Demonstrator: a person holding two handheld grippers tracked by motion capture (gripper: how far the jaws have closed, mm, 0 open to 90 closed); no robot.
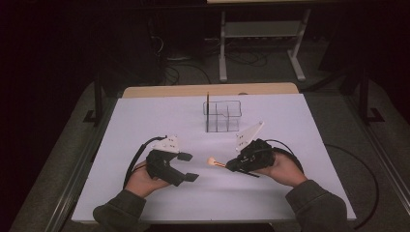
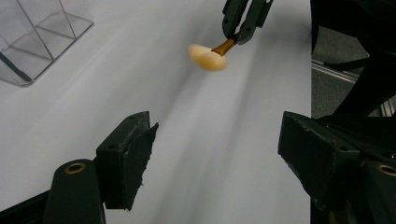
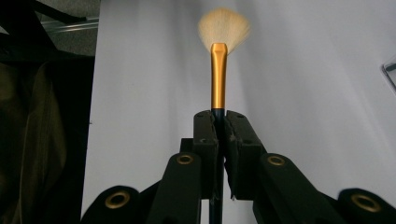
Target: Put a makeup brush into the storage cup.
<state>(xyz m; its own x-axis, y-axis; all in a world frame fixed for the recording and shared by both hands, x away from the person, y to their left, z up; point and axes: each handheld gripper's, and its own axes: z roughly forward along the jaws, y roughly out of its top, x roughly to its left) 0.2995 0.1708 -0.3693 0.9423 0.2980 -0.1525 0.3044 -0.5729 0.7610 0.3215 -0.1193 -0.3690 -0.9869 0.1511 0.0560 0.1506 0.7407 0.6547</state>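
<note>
Brush (image 1: 215, 163): a makeup brush is held clear of the white table (image 1: 145, 121), near the middle of the front half, between the two grippers; its tuft points toward the left gripper (image 1: 190, 166)
Right gripper (image 1: 229, 166): jaws are clamped tight on the dark handle just behind the gold ferrule (image 3: 218, 77); the ferrule and tuft (image 3: 223, 29) project forward of the pads (image 3: 205, 135)
Left gripper: jaws stand wide apart with nothing between them; the pads (image 2: 135, 158) are seen facing the tuft from a short way off
Handling: the brush is judged very light and easily tipped; the handle and ferrule are taken to be stiff and smooth, hence liable to slip or swivel under a loose pinch; the bristles are soft and would splay or bend if pinched or pressed on the table
Hold point: the ferrule or the handle is judged the proper place; the tuft is to be left untouched
Materials: pale fluffy tuft, fanned and rounded; metallic gold ferrule, cylindrical; thin dark handle
Organiser (image 1: 221, 116): a clear box with thin dividers, rigid-looking, stands toward the far edge, near its middle; a dark slender upright item (image 1: 208, 104) is seen at its left corner; its kind cannot be told
</note>
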